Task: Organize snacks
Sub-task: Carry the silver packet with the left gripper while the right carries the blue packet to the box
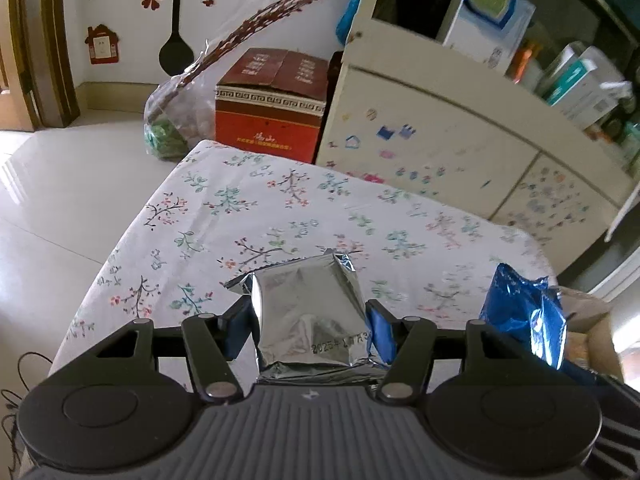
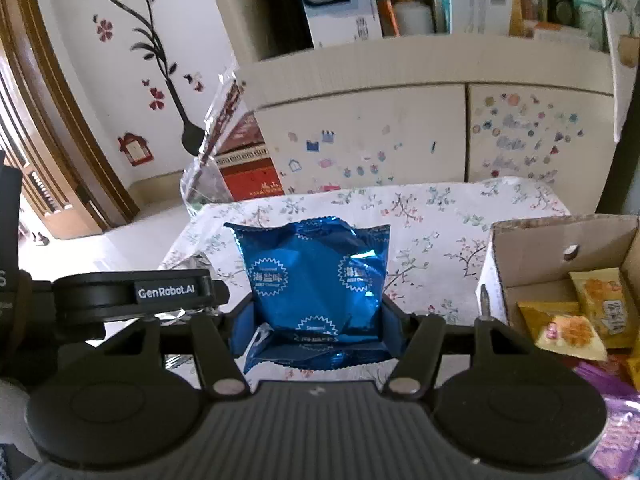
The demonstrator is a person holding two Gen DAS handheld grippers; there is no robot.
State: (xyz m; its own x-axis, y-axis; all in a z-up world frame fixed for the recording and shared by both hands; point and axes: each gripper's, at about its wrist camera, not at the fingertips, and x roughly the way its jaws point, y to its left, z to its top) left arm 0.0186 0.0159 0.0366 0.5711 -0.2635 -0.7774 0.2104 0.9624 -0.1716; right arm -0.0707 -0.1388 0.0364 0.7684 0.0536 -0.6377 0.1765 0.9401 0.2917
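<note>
Left tool (image 1: 310, 320) pinched a crinkled silver foil snack packet (image 1: 310, 316), right tool (image 2: 316, 316) pinched a shiny blue foil snack packet (image 2: 318, 284), both above the floral-clothed worktop (image 2: 440, 216), open brown cardboard box (image 2: 532, 248) at the worktop's right.

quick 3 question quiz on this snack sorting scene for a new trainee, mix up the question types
1. True or false: the left gripper is shut on a silver foil packet.
2. Multiple choice: the right gripper holds which snack? A) a yellow packet B) a blue packet C) a purple packet
3. Short answer: where do the yellow packets lie?

Key:
1. True; both pads press its sides.
2. B; the blue packet sits upright between the pads.
3. In the open cardboard box on the floral tablecloth, to the right of the right gripper.
</note>
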